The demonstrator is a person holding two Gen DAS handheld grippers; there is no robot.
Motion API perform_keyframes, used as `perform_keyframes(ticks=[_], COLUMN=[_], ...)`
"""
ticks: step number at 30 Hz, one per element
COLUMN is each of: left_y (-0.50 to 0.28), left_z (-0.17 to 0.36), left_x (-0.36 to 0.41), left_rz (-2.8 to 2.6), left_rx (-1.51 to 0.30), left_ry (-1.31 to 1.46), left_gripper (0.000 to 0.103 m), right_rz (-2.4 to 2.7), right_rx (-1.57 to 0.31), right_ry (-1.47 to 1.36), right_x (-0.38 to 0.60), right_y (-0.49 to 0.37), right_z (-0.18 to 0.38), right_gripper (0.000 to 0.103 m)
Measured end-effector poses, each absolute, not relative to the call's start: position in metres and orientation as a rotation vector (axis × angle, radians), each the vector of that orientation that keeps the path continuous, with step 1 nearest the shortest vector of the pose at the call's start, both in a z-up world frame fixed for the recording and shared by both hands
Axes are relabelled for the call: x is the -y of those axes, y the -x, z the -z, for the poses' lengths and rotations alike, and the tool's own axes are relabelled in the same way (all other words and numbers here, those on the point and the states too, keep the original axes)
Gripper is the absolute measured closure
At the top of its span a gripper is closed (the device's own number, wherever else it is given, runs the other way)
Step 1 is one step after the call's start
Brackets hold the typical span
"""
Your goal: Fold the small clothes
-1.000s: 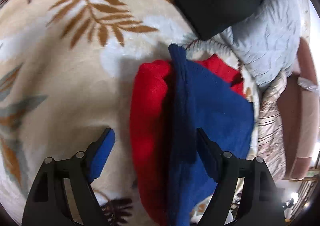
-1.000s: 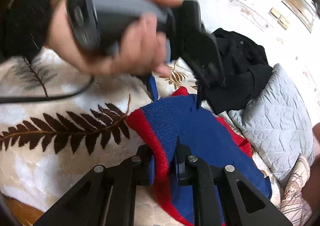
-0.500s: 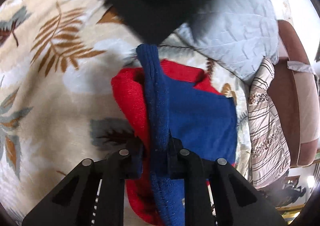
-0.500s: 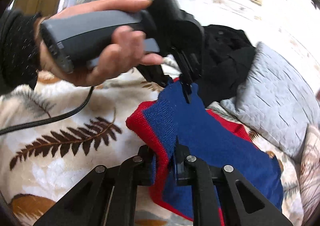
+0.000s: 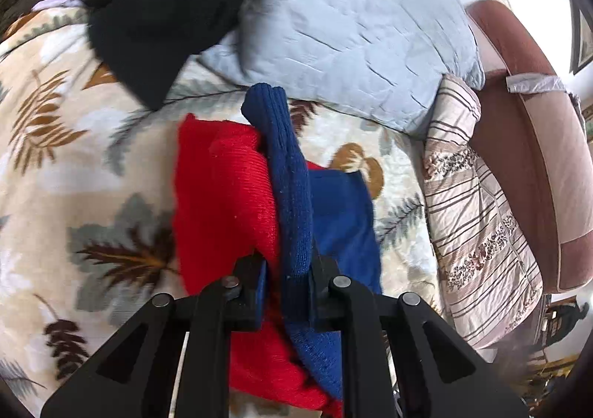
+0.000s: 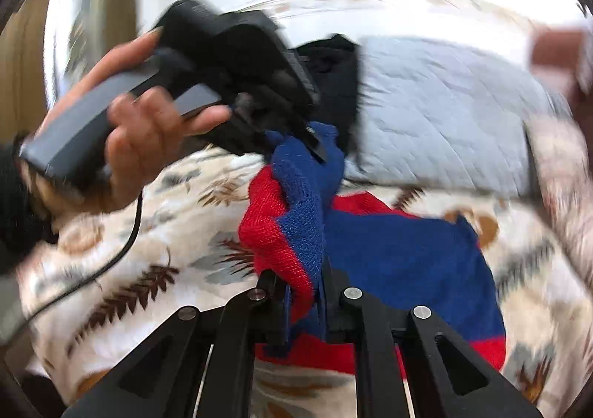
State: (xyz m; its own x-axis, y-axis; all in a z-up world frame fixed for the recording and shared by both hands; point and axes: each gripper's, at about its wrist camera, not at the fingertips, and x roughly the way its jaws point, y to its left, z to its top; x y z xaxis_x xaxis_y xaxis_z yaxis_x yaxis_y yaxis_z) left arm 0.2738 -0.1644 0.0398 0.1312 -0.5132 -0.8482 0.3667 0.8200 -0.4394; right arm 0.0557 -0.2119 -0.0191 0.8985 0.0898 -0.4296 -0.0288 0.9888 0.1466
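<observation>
A small red and blue knit garment (image 5: 237,203) lies on a leaf-patterned bedspread (image 5: 66,166). My left gripper (image 5: 287,269) is shut on its bunched red and blue edge and holds it raised. In the right wrist view the same garment (image 6: 400,255) hangs between both grippers. My right gripper (image 6: 304,292) is shut on the near red and blue edge. The left gripper (image 6: 311,143), held by a hand, pinches the far blue corner.
A black garment (image 5: 159,6) and a pale blue quilted pillow (image 5: 352,32) lie behind the knit. A striped cushion (image 5: 478,203) and a brown headboard (image 5: 533,143) stand to the right. A cable (image 6: 111,262) trails over the bedspread.
My left gripper went from open over the knit to shut on its edge. Both grippers have lifted the garment and carried it toward the pillow.
</observation>
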Motion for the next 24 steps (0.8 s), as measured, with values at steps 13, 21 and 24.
perform_keyframes(ticks=[13,21,24], left_y=[-0.276,-0.274,-0.280], left_z=[0.007,0.029,-0.001], left_x=[0.294,0.305,0.269], left_rz=[0.619,0.647,0.674], left_rx=[-1.365,-1.407,-1.327], left_ry=[0.025,0.132,0.228], left_gripper=[0.088,0.079,0.072], right_rz=[-0.035,-0.010,0.015], right_rx=[-0.516,-0.673,-0.660], right_ry=[-0.739,-1.072,-1.050], right_x=[0.335,0.374,0.372], right_y=[-0.041,-0.050,-0.043], right_z=[0.068,0.126,0.115], right_gripper=[0.093,0.089,0.085])
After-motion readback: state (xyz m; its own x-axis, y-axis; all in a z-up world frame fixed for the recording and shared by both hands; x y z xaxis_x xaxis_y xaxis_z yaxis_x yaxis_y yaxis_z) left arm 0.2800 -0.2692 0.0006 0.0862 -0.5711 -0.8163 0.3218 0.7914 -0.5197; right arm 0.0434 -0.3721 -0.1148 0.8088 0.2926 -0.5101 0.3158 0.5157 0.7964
